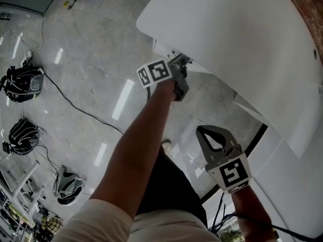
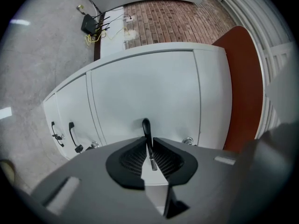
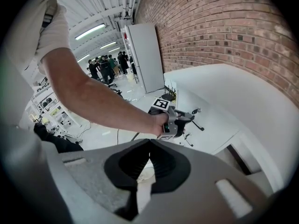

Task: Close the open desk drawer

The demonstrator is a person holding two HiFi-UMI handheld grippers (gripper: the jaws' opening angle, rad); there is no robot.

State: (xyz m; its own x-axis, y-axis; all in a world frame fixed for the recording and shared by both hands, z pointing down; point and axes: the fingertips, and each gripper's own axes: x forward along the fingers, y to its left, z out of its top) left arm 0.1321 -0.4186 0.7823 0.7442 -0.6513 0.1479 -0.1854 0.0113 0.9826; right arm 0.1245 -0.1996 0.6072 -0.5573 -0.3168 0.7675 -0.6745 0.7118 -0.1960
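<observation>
A white drawer front (image 2: 145, 87) fills the left gripper view, with a thin black handle (image 2: 146, 129) standing upright on it. My left gripper (image 2: 149, 149) is shut on that handle, its ribbed pads pressed to either side. In the head view the left gripper (image 1: 182, 61) reaches under the edge of the white desk top (image 1: 237, 39). How far out the drawer stands I cannot tell. My right gripper (image 1: 202, 130) hangs lower, near my body and away from the desk. Its jaws (image 3: 149, 143) touch with nothing between them. The right gripper view shows the left gripper (image 3: 189, 115) at the desk.
Two more black handles (image 2: 72, 135) and a key (image 2: 188, 140) sit on the neighbouring fronts. Cables and dark helmets (image 1: 22, 82) lie on the shiny floor at left. A brick wall (image 3: 224, 27) runs behind the desk. People (image 3: 107, 64) stand far off.
</observation>
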